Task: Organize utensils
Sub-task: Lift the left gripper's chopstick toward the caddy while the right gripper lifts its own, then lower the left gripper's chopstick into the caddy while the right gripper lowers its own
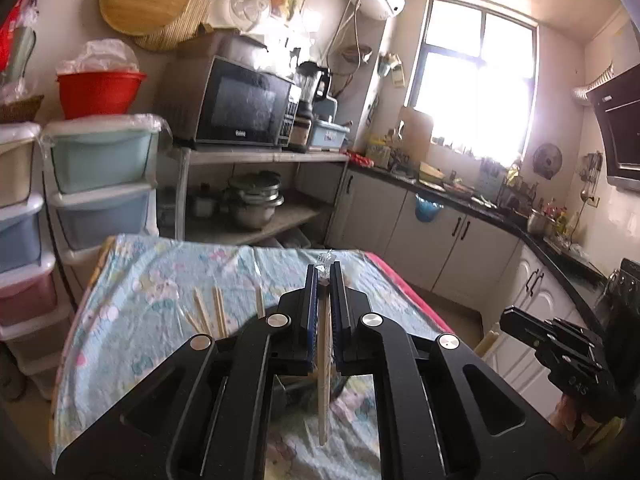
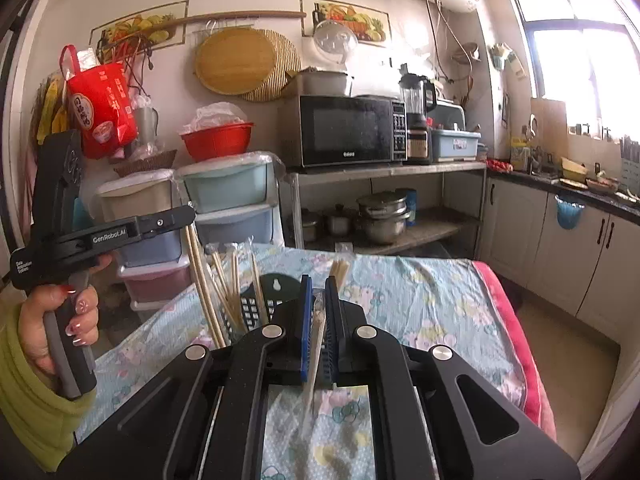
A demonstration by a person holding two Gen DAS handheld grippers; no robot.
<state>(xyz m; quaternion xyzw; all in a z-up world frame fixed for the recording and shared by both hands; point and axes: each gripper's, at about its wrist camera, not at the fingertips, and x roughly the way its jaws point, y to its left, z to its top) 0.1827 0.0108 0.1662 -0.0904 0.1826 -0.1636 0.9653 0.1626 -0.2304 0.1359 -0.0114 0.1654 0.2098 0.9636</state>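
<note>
- The work surface is a table covered by a pale blue floral cloth; a pink-red edge of fabric runs along its window-side border.
- A dark perforated plastic utensil holder stands on the cloth on the side toward the stacked drawers and holds several upright light wooden chopsticks.
- The left gripper has its jaws closed down to a thin gap on a pair of wooden chopsticks in a clear wrapper. The pair hangs below the jaws, above the cloth, and the wrapper's end shows above the fingertips.
- The right gripper has its jaws almost closed on a white-wrapped chopstick pair, which slants downward between the pads, above the cloth.
- In the right wrist view, the hand on the left gripper's handle wears a yellow-green sleeve.
- More loose wooden chopsticks lie on the cloth just beyond the right gripper's fingertips.
- Beyond the table, a grey shelf unit carries a black microwave oven, a blender and a pale blue tray; steel pots sit on its lower shelf.
- Beside the shelf unit, away from the window, stand pastel plastic stacked drawers with a red plastic basin on top.
- Round woven bamboo mats and a red bag hang on the wall above.
- On the shelf unit's other side, white base cabinets under a dark countertop run below a bright window.
</note>
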